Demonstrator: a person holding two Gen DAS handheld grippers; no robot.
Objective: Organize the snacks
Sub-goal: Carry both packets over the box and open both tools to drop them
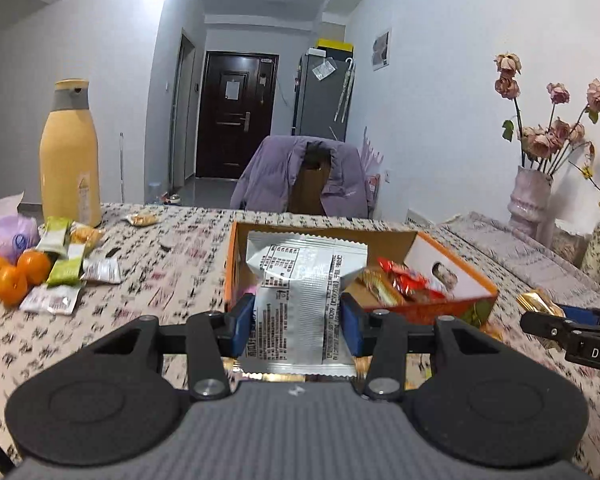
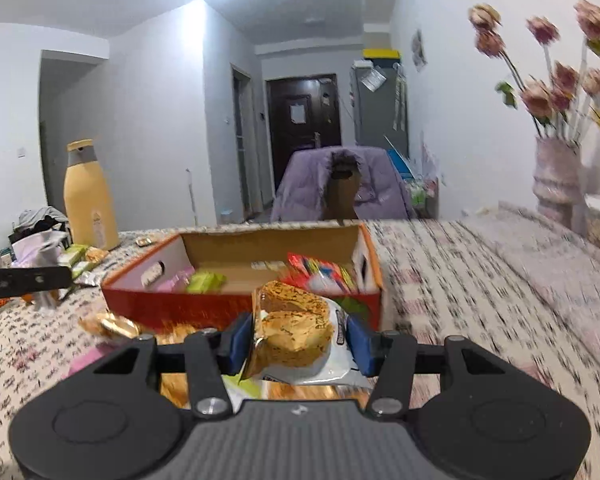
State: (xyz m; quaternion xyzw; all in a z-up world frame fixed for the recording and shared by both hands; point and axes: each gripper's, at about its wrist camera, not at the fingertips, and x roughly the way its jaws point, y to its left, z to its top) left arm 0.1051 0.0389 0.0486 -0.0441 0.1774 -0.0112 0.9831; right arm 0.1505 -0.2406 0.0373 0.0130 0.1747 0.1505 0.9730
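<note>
Left wrist view: silver packet (image 1: 300, 300) gripped by left gripper (image 1: 296, 320), cake packet (image 2: 296, 332) by right gripper (image 2: 298, 340); box (image 2: 240, 304) partly filled, loose snacks (image 1: 66, 268) left at the table's far-left corner.

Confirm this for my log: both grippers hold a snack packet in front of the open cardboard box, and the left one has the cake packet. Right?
Not quite. In the left wrist view, the left gripper holds a silver printed packet, not the cake. The cake packet sits in the right gripper, as the right wrist view shows. Both are indeed held in front of the open cardboard box.
</note>
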